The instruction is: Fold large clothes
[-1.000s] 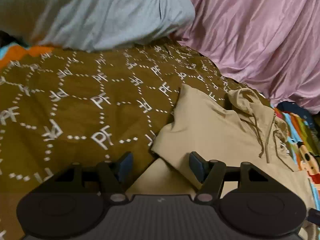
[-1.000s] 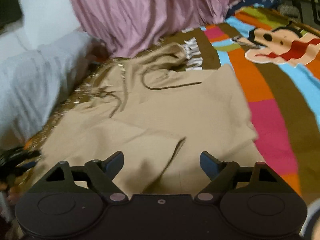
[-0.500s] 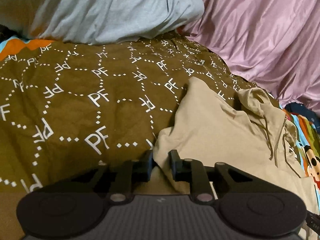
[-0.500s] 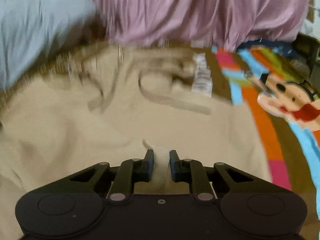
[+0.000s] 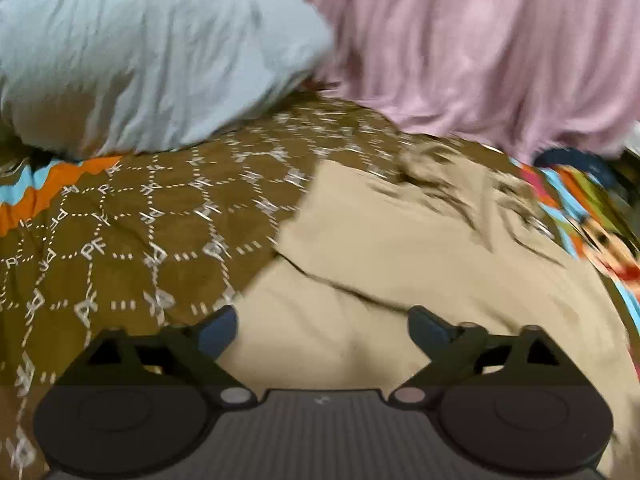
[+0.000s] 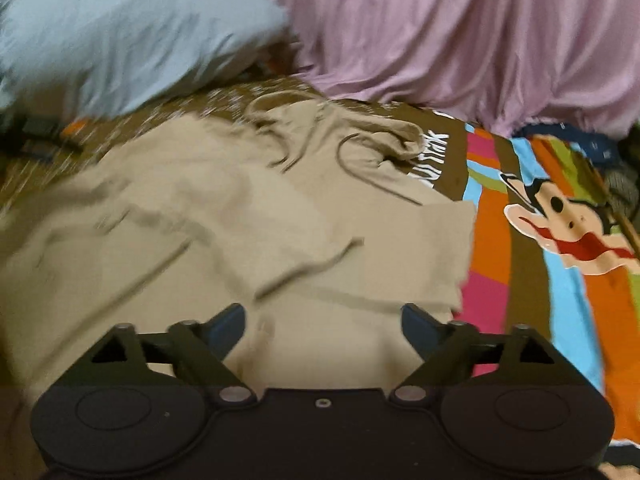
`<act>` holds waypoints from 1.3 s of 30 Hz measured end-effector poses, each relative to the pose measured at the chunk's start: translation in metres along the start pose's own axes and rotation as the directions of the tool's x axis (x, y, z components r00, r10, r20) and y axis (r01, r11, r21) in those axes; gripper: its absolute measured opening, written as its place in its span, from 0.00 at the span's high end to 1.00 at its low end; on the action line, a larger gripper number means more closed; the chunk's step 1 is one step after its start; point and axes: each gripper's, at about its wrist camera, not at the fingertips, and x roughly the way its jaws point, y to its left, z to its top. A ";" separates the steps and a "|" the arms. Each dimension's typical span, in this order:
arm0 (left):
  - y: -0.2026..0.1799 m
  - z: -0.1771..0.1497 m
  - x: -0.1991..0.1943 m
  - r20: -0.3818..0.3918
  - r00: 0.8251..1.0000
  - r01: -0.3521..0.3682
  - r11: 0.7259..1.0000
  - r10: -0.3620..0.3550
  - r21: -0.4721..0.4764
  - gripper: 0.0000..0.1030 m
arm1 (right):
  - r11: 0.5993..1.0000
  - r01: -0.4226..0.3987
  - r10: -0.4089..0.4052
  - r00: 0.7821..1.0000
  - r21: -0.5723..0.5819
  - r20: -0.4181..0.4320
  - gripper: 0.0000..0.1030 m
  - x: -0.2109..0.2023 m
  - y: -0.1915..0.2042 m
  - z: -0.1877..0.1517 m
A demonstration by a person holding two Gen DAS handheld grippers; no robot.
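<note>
The beige hoodie [image 6: 248, 216] lies partly folded on the bed [image 5: 132, 216], near the pillow [image 5: 140, 52]. The left gripper [image 5: 322, 326] and right gripper [image 6: 322, 320] hover over it with jaws apart, holding nothing. The loose fold may slide open, because nothing pins it.

Both tools are matt black plastic. The left gripper [image 5: 322, 328] has a ribbed grey centre panel, two round housings, silver pivot pins and dark blue pads [image 5: 218, 330]. The right gripper [image 6: 322, 326] matches, but its smooth centre carries one small screw [image 6: 321, 403].
</note>
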 end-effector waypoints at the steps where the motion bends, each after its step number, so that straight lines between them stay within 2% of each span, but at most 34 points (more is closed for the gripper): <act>1: -0.008 -0.011 -0.013 -0.007 1.000 0.013 0.999 -0.013 0.031 0.01 | 0.999 0.002 -0.002 1.000 -0.032 -0.004 0.05 -0.013 0.004 -0.011; 5: -0.028 -0.050 -0.060 -0.091 0.995 0.052 0.992 -0.042 0.113 0.01 | 0.987 -0.005 -0.002 0.999 -0.162 -0.044 0.03 -0.051 0.023 -0.048; 8: -0.035 -0.079 -0.091 -0.113 0.993 0.049 0.987 -0.032 0.151 0.01 | 0.973 -0.010 -0.008 0.997 -0.230 -0.076 0.02 -0.067 0.034 -0.070; 10: -0.038 -0.097 -0.105 -0.104 0.995 0.028 0.981 -0.009 0.190 0.01 | 0.961 -0.003 -0.025 0.995 -0.277 -0.098 0.02 -0.072 0.041 -0.081; 12: -0.044 -0.111 -0.109 -0.102 0.994 -0.025 0.971 0.050 0.238 0.01 | 0.935 0.045 -0.083 0.992 -0.352 -0.092 0.01 -0.072 0.049 -0.092; 14: -0.055 -0.123 -0.112 -0.099 0.989 -0.079 0.951 0.114 0.300 0.01 | 0.916 0.101 -0.131 0.990 -0.387 -0.050 0.01 -0.068 0.053 -0.097; 17: -0.070 -0.135 -0.115 -0.081 0.990 -0.072 0.913 0.114 0.401 0.01 | 0.912 0.174 -0.188 0.982 -0.371 -0.004 0.01 -0.056 0.056 -0.102; 20: -0.088 -0.148 -0.115 -0.053 0.991 -0.077 0.852 0.122 0.517 0.01 | 0.945 0.198 -0.195 0.980 -0.260 0.038 0.01 -0.047 0.055 -0.108; 21: -0.095 -0.154 -0.113 -0.041 0.990 -0.086 0.824 0.131 0.560 0.01 | 0.958 0.197 -0.190 0.980 -0.209 0.055 0.01 -0.046 0.052 -0.112; 22: -0.100 -0.157 -0.109 -0.031 0.990 -0.095 0.804 0.140 0.587 0.01 | 0.969 0.186 -0.175 0.981 -0.162 0.079 0.07 -0.047 0.047 -0.117; 24: -0.109 -0.166 -0.102 -0.012 0.987 -0.116 0.766 0.159 0.633 0.01 | 0.978 0.157 -0.144 0.985 -0.136 0.097 0.26 -0.045 0.042 -0.119; 25: -0.114 -0.170 -0.098 -0.003 0.986 -0.125 0.750 0.167 0.649 0.01 | 0.979 0.151 -0.138 0.985 -0.138 0.100 0.42 -0.044 0.041 -0.118; 26: -0.117 -0.171 -0.096 0.006 0.986 -0.131 0.742 0.169 0.658 0.01 | 0.979 0.146 -0.131 0.985 -0.142 0.111 0.52 -0.045 0.042 -0.117; 28: -0.120 -0.170 -0.089 0.028 0.985 -0.147 0.735 0.173 0.662 0.00 | 0.977 0.149 -0.127 0.981 -0.153 0.147 0.63 -0.046 0.044 -0.116; 30: -0.117 -0.166 -0.081 0.047 0.979 -0.180 0.737 0.197 0.651 0.00 | 0.975 0.160 -0.129 0.974 -0.157 0.188 0.69 -0.048 0.045 -0.114; 31: -0.113 -0.164 -0.076 0.060 0.975 -0.202 0.737 0.215 0.645 0.00 | 0.973 0.169 -0.134 0.968 -0.155 0.212 0.76 -0.050 0.046 -0.112; 33: -0.106 -0.160 -0.069 0.083 0.962 -0.254 0.732 0.261 0.632 0.00 | 0.972 0.192 -0.152 0.954 -0.135 0.257 0.78 -0.055 0.045 -0.110; 36: -0.095 -0.153 -0.063 0.124 0.930 -0.349 0.724 0.347 0.595 0.06 | 0.973 0.217 -0.181 0.932 -0.083 0.314 0.80 -0.063 0.040 -0.105; 38: -0.089 -0.151 -0.062 0.164 0.903 -0.412 0.697 0.397 0.587 0.09 | 0.970 0.234 -0.198 0.923 -0.073 0.329 0.81 -0.065 0.039 -0.103; 39: -0.086 -0.150 -0.060 0.178 0.890 -0.439 0.680 0.420 0.588 0.10 | 0.970 0.232 -0.197 0.927 -0.075 0.320 0.81 -0.064 0.038 -0.103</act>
